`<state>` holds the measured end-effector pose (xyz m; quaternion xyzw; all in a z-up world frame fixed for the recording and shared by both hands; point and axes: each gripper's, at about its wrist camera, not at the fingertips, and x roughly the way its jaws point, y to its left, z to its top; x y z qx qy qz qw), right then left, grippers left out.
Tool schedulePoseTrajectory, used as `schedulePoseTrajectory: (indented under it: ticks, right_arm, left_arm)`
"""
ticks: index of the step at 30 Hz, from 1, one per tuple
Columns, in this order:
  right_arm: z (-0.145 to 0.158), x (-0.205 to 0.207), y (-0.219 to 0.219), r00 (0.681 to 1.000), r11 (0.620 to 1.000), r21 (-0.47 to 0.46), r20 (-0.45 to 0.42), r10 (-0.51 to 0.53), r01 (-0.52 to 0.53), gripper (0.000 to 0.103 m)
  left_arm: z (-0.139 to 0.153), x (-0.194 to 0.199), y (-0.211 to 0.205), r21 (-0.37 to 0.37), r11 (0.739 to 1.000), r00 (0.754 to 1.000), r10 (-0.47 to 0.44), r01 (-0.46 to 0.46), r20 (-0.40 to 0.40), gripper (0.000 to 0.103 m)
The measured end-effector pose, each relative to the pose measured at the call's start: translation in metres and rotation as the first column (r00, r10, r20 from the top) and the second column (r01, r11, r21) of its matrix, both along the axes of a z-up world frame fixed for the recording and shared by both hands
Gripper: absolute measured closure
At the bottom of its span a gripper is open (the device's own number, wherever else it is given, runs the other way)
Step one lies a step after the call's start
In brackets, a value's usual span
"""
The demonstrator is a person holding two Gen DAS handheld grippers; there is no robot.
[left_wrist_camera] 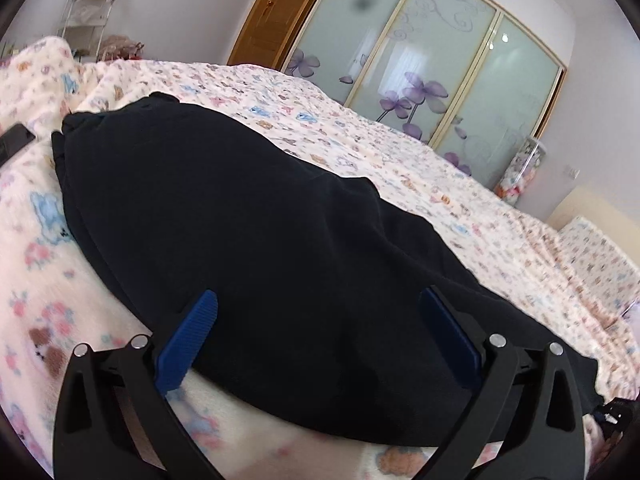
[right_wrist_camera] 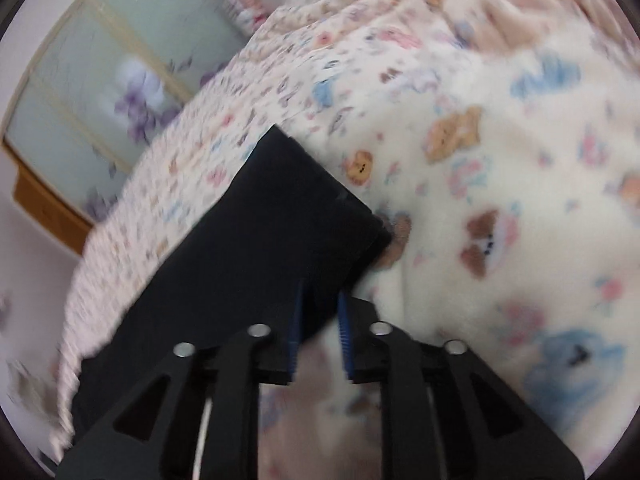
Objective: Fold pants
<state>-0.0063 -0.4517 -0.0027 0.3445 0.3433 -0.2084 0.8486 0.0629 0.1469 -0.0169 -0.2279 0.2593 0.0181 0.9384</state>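
Observation:
Black pants (left_wrist_camera: 248,232) lie spread on a bed with a pink and white teddy-bear blanket (left_wrist_camera: 360,136). My left gripper (left_wrist_camera: 318,304) is open, its blue fingers (left_wrist_camera: 192,336) set wide over the near edge of the pants, holding nothing. In the right wrist view the leg end of the pants (right_wrist_camera: 288,216) lies on the blanket (right_wrist_camera: 480,160). My right gripper (right_wrist_camera: 320,292) is nearly shut, and its blue fingertips (right_wrist_camera: 296,320) pinch the near corner of the leg hem. That view is blurred by motion.
A wardrobe with frosted floral sliding doors (left_wrist_camera: 420,60) stands behind the bed, with a wooden door (left_wrist_camera: 276,12) to its left. A white shelf rack (left_wrist_camera: 88,4) stands at the far left. A dark flat object (left_wrist_camera: 14,140) lies on the blanket left of the pants.

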Motion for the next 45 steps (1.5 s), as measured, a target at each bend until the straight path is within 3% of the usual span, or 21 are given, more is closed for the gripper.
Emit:
schedulePoseTrajectory:
  ticks: [1,2,5,8,11,12,14,15,16,19,21,24,28,30,32,33,35,39,41,42,45]
  right_arm:
    - [0.01,-0.013,0.0,0.999,0.998,-0.04,0.019,-0.042,0.043,0.059]
    - [0.018,-0.02,0.002,0.997,0.994,-0.074,0.033,-0.073,0.076,0.055]
    - [0.055,-0.033,0.025,0.988,0.954,-0.27,0.11,-0.106,0.132,0.055]
    - [0.091,0.005,0.078,0.954,0.912,-0.388,0.197,0.225,-0.135,0.055]
    - [0.112,0.075,0.161,0.766,0.754,-0.401,0.171,0.62,-0.52,0.051]
    - [0.114,0.101,0.193,0.672,0.672,-0.38,0.155,0.724,-0.636,0.046]
    - [0.111,0.147,0.248,0.51,0.524,-0.324,0.133,0.85,-0.788,0.038]
    - [0.106,0.176,0.284,0.405,0.422,-0.281,0.117,0.907,-0.862,0.038]
    - [0.101,0.196,0.311,0.342,0.356,-0.261,0.098,0.934,-0.897,0.038]
    - [0.083,0.238,0.372,0.228,0.223,-0.262,0.014,0.974,-0.939,0.039]
    - [0.068,0.269,0.405,0.187,0.169,-0.246,-0.049,0.981,-0.954,0.039]
    - [0.05,0.29,0.426,0.15,0.131,-0.185,-0.093,0.984,-0.974,0.039]
    - [0.032,0.293,0.45,0.121,0.083,-0.19,-0.197,0.973,-0.978,0.042]
    - [0.016,0.298,0.462,0.119,0.071,-0.189,-0.256,0.959,-0.979,0.057]
    - [0.01,0.301,0.464,0.111,0.064,-0.174,-0.272,0.956,-0.983,0.091]
    - [0.011,0.302,0.465,0.112,0.065,-0.181,-0.266,0.957,-0.981,0.093]
    - [0.018,0.303,0.466,0.141,0.073,-0.25,-0.266,0.954,-0.965,0.097]
    - [0.036,0.324,0.451,0.261,0.205,-0.286,-0.173,0.95,-0.936,0.098]
    - [0.026,0.33,0.455,0.267,0.206,-0.284,-0.196,0.943,-0.936,0.098]
    - [0.012,0.331,0.46,0.248,0.18,-0.27,-0.244,0.938,-0.946,0.097]
    - [-0.007,0.328,0.464,0.235,0.154,-0.274,-0.296,0.926,-0.949,0.087]
  left_arm:
    - [0.0,-0.001,0.0,-0.005,1.0,1.0,-0.001,0.001,0.006,0.002]
    - [0.0,-0.002,0.001,-0.011,1.0,1.0,-0.002,0.002,0.017,0.002]
    - [-0.002,-0.005,0.003,-0.034,0.999,0.999,-0.006,0.007,0.045,0.002]
    - [-0.003,-0.009,0.005,-0.048,0.999,0.997,-0.006,0.009,0.072,0.002]
    - [-0.002,-0.011,0.004,-0.05,0.999,0.996,-0.008,0.013,0.089,0.002]
    - [-0.001,-0.012,0.004,-0.052,0.999,0.995,-0.011,0.016,0.099,0.002]
    - [-0.001,-0.015,0.006,-0.066,0.997,0.992,-0.02,0.029,0.125,0.002]
    - [-0.001,-0.016,0.006,-0.071,0.997,0.991,-0.023,0.033,0.132,0.002]
    - [-0.002,-0.018,0.007,-0.078,0.996,0.99,-0.026,0.037,0.141,0.002]
    - [-0.004,-0.019,0.009,-0.093,0.995,0.988,-0.031,0.046,0.151,0.002]
    - [-0.004,-0.018,0.009,-0.084,0.996,0.989,-0.024,0.037,0.148,0.002]
    - [-0.005,-0.015,0.008,-0.083,0.996,0.99,-0.028,0.04,0.139,0.002]
    - [-0.006,-0.014,0.01,-0.095,0.994,0.989,-0.036,0.051,0.146,0.002]
    - [-0.007,-0.014,0.01,-0.1,0.994,0.988,-0.038,0.053,0.149,0.002]
    - [-0.007,-0.014,0.011,-0.106,0.993,0.987,-0.038,0.055,0.154,0.002]
    - [-0.008,-0.014,0.011,-0.108,0.993,0.987,-0.039,0.056,0.154,0.002]
    - [-0.008,-0.014,0.011,-0.111,0.992,0.987,-0.04,0.057,0.155,0.002]
    - [-0.009,-0.013,0.011,-0.118,0.991,0.987,-0.052,0.07,0.155,0.002]
    - [-0.01,-0.012,0.011,-0.118,0.99,0.987,-0.054,0.072,0.152,0.002]
    - [-0.009,-0.012,0.012,-0.117,0.991,0.987,-0.053,0.071,0.152,0.002]
    - [-0.01,-0.011,0.013,-0.12,0.99,0.987,-0.051,0.07,0.15,0.002]
